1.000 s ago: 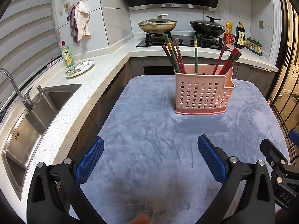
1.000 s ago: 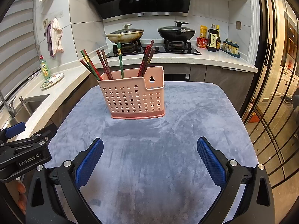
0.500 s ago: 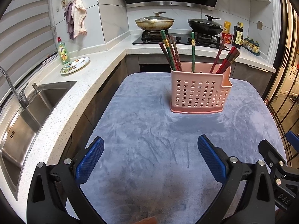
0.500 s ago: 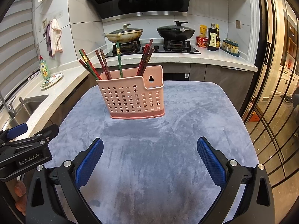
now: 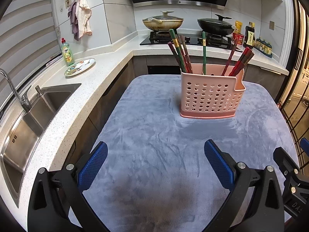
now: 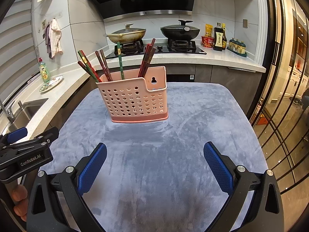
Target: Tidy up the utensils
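A pink perforated utensil holder (image 5: 211, 96) stands upright on the grey-blue cloth-covered table (image 5: 154, 135); it also shows in the right wrist view (image 6: 135, 100). Several red, brown and green chopsticks (image 5: 181, 52) stand in it, leaning apart (image 6: 104, 65). My left gripper (image 5: 155, 166) is open and empty, low over the near part of the table, well short of the holder. My right gripper (image 6: 154, 166) is open and empty too, beside the left one, whose body shows at the left edge (image 6: 27, 152).
A white counter with a steel sink (image 5: 29, 123), a dish soap bottle (image 5: 67, 53) and a patterned plate (image 5: 79, 67) runs along the left. A stove with two lidded pans (image 5: 163, 20) lies behind the table. Sauce bottles (image 6: 219, 37) stand at the back right. Glass doors are on the right.
Both grippers have drawn back and risen slightly, so the holder looks a little farther off. Both stay open and empty. The holder and chopsticks have not moved.
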Demonstrator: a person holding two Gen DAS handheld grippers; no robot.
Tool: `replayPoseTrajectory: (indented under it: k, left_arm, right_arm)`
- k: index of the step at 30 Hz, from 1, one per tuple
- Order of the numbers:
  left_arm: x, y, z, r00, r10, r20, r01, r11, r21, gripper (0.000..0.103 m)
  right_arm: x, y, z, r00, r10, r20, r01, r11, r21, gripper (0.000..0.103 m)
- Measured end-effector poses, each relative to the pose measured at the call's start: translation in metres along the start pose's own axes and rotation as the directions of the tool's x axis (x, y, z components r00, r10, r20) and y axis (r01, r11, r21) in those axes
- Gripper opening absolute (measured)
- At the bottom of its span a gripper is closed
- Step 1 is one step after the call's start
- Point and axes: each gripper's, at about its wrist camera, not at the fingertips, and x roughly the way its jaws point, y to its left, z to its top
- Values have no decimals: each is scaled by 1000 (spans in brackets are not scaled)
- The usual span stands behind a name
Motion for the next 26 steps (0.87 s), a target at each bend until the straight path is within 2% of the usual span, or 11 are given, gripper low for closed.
replayPoseTrajectory:
  k: [26]
  left_arm:
    - [14,-13,7,1000,-6,1,6,999,44,96]
  right_arm:
    - [19,-7,11,1000,-3,-14,3,1000,11,97]
